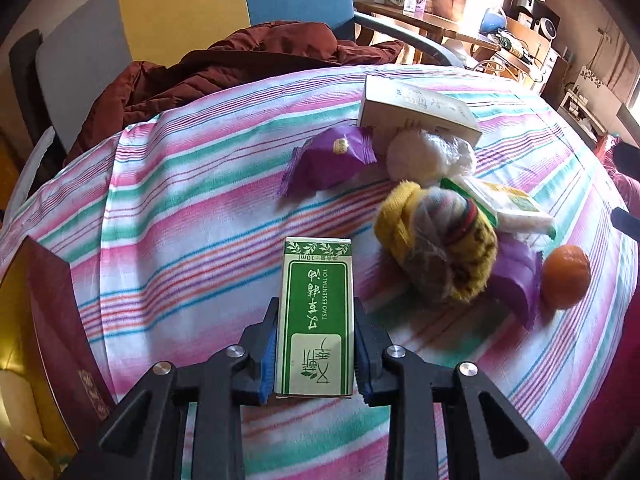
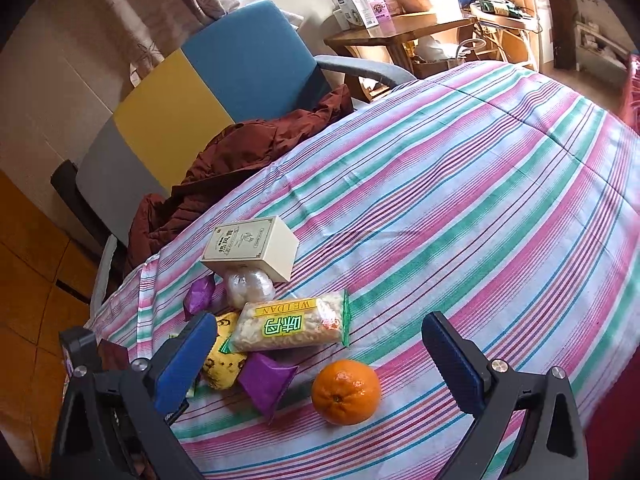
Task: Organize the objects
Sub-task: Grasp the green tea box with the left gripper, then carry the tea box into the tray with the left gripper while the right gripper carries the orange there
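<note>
Between your left gripper's (image 1: 316, 348) pads, the green essential-oil box (image 1: 316, 320) sat clamped, long axis pointing away along the fingers; your right gripper (image 2: 320, 356) gaped empty above the orange (image 2: 346, 391); further off, the cream carton (image 2: 251, 247).

The left tongs (image 1: 315, 344) are pitched steeply downward and are clamped from both sides on an essential oil box (image 1: 316, 320). The right tongs (image 2: 316, 344) are held spread wide, nothing gripped between the pads.
</note>
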Tool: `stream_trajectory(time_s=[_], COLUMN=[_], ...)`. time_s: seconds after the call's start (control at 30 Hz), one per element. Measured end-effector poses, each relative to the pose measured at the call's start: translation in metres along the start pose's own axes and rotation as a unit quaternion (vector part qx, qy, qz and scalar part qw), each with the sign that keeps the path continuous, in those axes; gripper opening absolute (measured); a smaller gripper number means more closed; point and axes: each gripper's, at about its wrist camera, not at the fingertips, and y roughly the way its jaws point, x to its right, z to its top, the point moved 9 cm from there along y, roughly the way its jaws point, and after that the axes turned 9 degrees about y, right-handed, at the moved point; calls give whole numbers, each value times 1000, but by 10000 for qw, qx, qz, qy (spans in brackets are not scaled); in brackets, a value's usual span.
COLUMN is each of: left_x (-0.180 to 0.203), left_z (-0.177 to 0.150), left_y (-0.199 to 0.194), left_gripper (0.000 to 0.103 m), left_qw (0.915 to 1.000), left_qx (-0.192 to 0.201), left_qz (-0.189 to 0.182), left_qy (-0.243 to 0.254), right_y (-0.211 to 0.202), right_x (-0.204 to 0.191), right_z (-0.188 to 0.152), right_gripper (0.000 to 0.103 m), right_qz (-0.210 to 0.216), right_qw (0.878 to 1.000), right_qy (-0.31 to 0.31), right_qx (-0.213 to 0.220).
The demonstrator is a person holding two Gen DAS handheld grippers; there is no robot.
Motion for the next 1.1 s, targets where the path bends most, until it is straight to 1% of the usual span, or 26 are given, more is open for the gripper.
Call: stream_trajectory(time_s=[0.07,0.17,0.23,0.3,0.4,0.5,0.53,0.6,0.63,0.67,0.8,0.83,0.87,0.97,1.1], left_x=[6,17,24,28,27,27,27,25,25,25,25,25,25,25,24], left_z=[-14,-35,-46,-53,-57,-57,-57,-56,-57,-57,-59,-58,-59,-59,-60], left_y=[-9,-23,-29,-34,-36,-34,-34,-33,-33,-32,-32,-32,-32,-32,-36], left_gripper=[30,31,30,31,31,31,31,31,31,31,31,31,31,31,30], left_qw=[9999,9998,9996,9992,9988,9986,9984,9982,9981,9981,9981,9981,9980,9976,9976], left_qx=[71,187,266,388,490,525,543,586,598,606,606,610,620,681,677], left_qz=[-57,2,57,85,79,115,128,121,113,106,88,95,106,113,73], left_qy=[-73,-59,21,68,-2,-2,-2,-34,-48,-57,-72,-60,-45,-32,-81], right_y=[1,5,11,22,37,42,43,46,48,49,56,57,58,56,43], right_x=[4,7,10,17,21,22,23,26,27,28,27,27,26,26,25], right_z=[1,0,-5,-13,-28,-36,-37,-41,-43,-45,-56,-59,-61,-59,-45], right_gripper=[103,103,103,103,103,102,100,89,79,72,69,62,51,49,49], right_qz=[21,-32,-259,-591,-744,-955,-994,-1120,-1159,-1198,-1299,-1329,-1296,-1346,-1140], right_qw=[9999,9998,9993,9969,9925,9893,9885,9859,9848,9837,9780,9765,9761,9764,9850], right_qy=[106,156,64,-6,-73,-285,-323,-378,-401,-442,-661,-727,-759,-838,-701], right_qx=[-40,-134,-245,-515,-970,-1069,-1092,-1184,-1228,-1263,-1494,-1534,-1572,-1465,-1086])
